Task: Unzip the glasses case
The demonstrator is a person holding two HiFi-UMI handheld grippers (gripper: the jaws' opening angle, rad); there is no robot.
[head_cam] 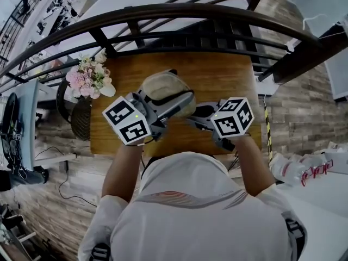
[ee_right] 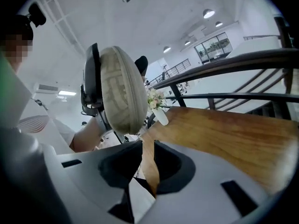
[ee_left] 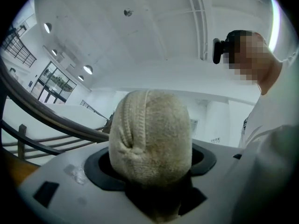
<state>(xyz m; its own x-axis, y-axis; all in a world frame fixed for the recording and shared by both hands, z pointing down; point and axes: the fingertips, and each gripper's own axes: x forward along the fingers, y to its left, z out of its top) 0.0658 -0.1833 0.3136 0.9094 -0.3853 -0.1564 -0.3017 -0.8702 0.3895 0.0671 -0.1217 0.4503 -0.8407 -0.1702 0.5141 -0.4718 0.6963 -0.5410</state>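
Observation:
The glasses case (head_cam: 163, 88) is a beige, fabric-covered oval pouch, held up above the wooden table (head_cam: 228, 75). My left gripper (head_cam: 175, 105) is shut on it; in the left gripper view the case (ee_left: 152, 134) stands on end between the dark pads and fills the middle. My right gripper (head_cam: 199, 114) sits just right of the case. In the right gripper view the case (ee_right: 119, 92) hangs above and left of the right gripper (ee_right: 145, 164). Its jaws stand a narrow slit apart, with only the table (ee_right: 224, 129) showing through. The zip seam runs along the case's edge.
A pink flower bunch (head_cam: 89, 75) in a white vase stands at the table's left end, with a dark wicker basket (head_cam: 81, 118) beside it. A curved dark railing (head_cam: 163, 10) runs behind the table. The person's torso is close to the near edge.

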